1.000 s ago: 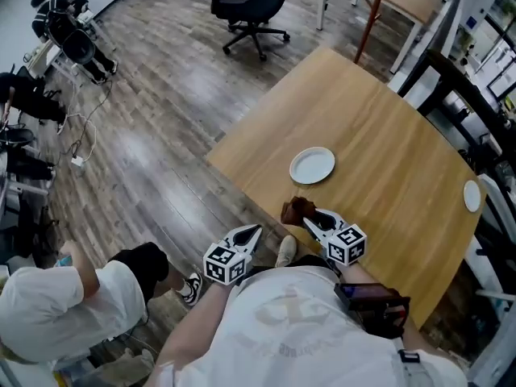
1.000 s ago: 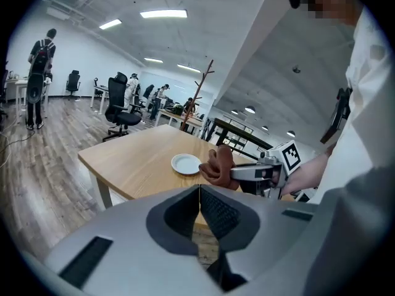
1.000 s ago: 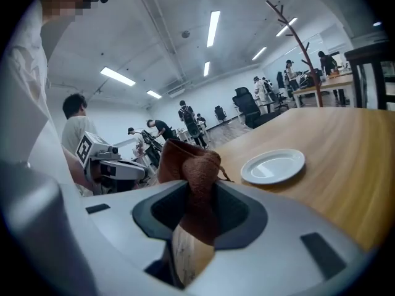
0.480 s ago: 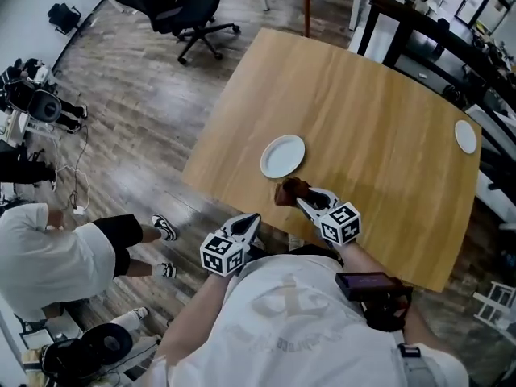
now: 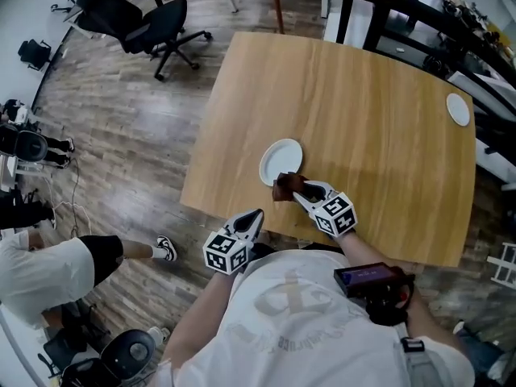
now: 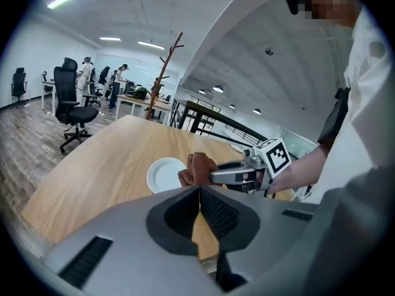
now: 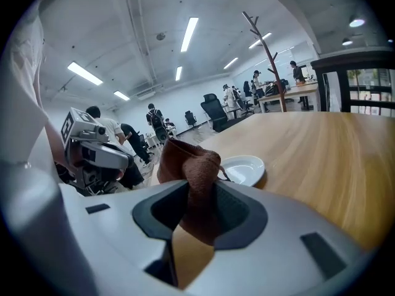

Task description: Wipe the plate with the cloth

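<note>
Pinching cloth (image 5: 286,187), right hand-held gripper (image 5: 300,193) extends toward plate (image 5: 280,160) (near rim).

free: table (image 5: 379,95) beyond plate (image 5: 280,160) | blocked: cloth (image 5: 285,187) at plate's near rim

- Grey-brown wood-plank floor (image 5: 121,119).
- Light wooden table (image 5: 379,95); a black office chair (image 5: 157,18) stands off its corner.
- Strip lights (image 7: 189,32) on a white ceiling.
- Branching wooden coat stand (image 6: 165,69) behind.

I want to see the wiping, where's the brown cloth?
In the head view, the brown cloth is pinched in the right gripper, at the near rim of the white plate on the wooden table.
</note>
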`<state>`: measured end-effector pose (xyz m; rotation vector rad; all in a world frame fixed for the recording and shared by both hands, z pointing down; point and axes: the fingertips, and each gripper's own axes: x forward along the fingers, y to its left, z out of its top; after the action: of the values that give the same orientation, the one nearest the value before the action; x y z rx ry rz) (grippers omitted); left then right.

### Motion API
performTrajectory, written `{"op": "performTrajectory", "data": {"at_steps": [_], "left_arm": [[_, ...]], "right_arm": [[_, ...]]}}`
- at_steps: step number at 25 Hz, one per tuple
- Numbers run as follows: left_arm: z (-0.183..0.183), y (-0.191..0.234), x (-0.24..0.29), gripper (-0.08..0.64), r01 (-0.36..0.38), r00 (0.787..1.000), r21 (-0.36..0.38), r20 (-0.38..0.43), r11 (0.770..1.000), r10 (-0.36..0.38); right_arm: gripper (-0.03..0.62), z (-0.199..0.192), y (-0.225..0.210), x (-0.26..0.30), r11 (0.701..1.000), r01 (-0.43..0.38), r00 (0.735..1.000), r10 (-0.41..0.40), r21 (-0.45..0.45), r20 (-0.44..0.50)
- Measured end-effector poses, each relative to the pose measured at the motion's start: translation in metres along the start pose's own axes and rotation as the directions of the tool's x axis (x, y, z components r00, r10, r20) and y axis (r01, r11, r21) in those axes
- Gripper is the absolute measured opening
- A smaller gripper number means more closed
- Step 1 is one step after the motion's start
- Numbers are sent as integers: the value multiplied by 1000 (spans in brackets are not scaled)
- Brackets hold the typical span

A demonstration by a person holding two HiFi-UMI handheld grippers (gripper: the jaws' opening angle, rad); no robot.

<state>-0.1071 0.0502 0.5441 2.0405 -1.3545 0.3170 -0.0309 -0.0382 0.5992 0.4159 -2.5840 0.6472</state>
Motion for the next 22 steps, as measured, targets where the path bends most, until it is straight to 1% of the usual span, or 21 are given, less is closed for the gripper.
{"op": "performTrajectory", "data": {"at_steps": [2,6,12,16,22], "left_arm": [[1,12,-1,12,19,1000,2,-10,1000,-19],[2,31,8,12,72,997,20,-42,997,-71],[5,50,10,12,124,991,36,-61,992,-122],[4,58,18,14,163,984,31,-78,986,-160],[8,70,24,14,231,967,47,-120,972,-225]], "right_arm": [[126,-1,2,12,1000,19,1000,-20,-19,-24],[126,-4,0,31,998,51,997,-52,-30,-55],[126,-11,5,47,994,91,989,-97,-59,-108],[126,-18,-5,52,987,132,979,-144,-89,-145],[126,-10,-27,62,969,206,963,-225,-138,-147]]}}
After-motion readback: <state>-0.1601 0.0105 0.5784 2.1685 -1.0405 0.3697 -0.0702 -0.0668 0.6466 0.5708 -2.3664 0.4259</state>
